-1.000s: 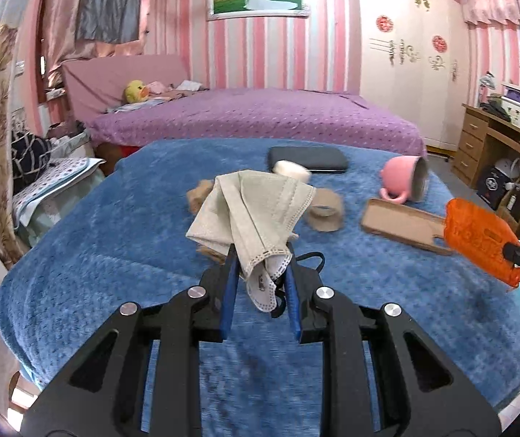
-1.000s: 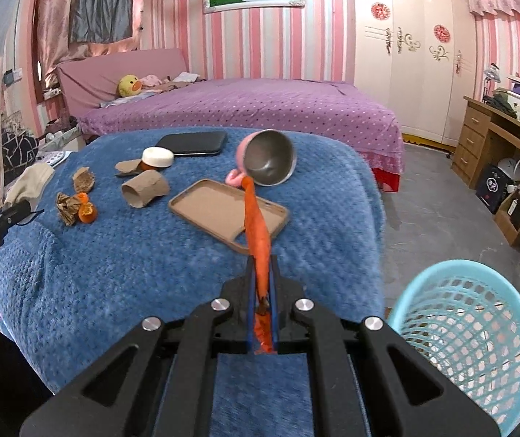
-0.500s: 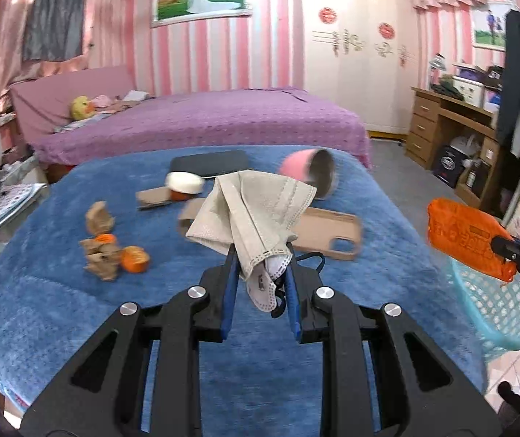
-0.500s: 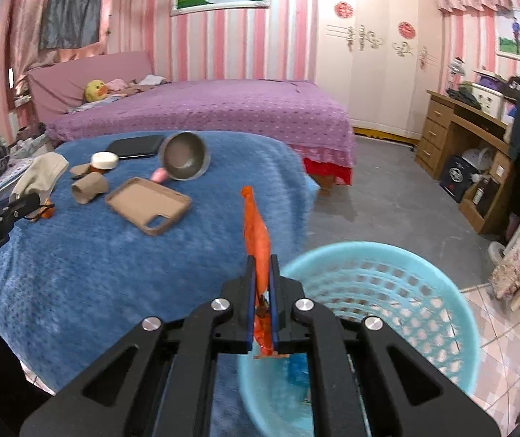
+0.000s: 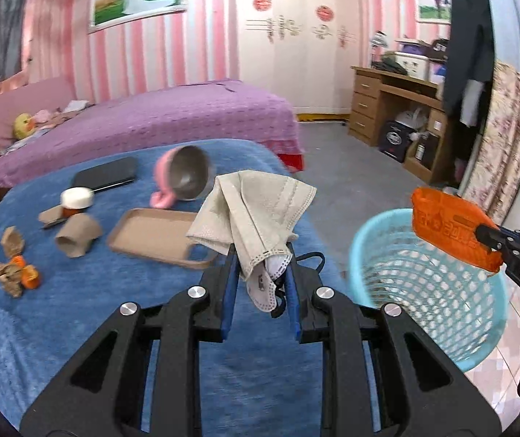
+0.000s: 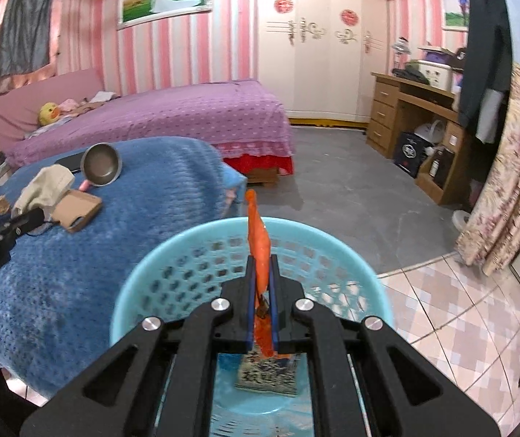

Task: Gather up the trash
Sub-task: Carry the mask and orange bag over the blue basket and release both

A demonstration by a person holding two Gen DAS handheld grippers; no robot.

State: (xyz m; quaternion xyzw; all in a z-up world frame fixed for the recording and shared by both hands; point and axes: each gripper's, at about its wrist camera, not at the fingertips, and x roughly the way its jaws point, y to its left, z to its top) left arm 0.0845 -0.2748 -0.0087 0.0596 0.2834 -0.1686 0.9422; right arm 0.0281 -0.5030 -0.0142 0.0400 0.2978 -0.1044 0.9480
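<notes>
Above the blue basket [image 6: 143,266], two loads of trash.
Right gripper [image 6: 262,280] pinches an orange wrapper [image 6: 258,240]; left gripper [image 5: 260,273] clamps a used mask [image 5: 256,215].

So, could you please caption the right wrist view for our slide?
Right gripper holds an orange wrapper above the blue basket.

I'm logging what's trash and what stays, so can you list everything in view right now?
face mask: 1, beige, held in left gripper
wrapper: 1, orange, held over basket
basket: 1, light blue, on floor by blanket
cup: 1, pink, tipped on blue blanket
phone case: 1, tan, on blanket
phone: 1, black, behind cup
cardboard tube: 1, brown, on blanket
left gripper: shut on mask
right gripper: shut on wrapper
</notes>
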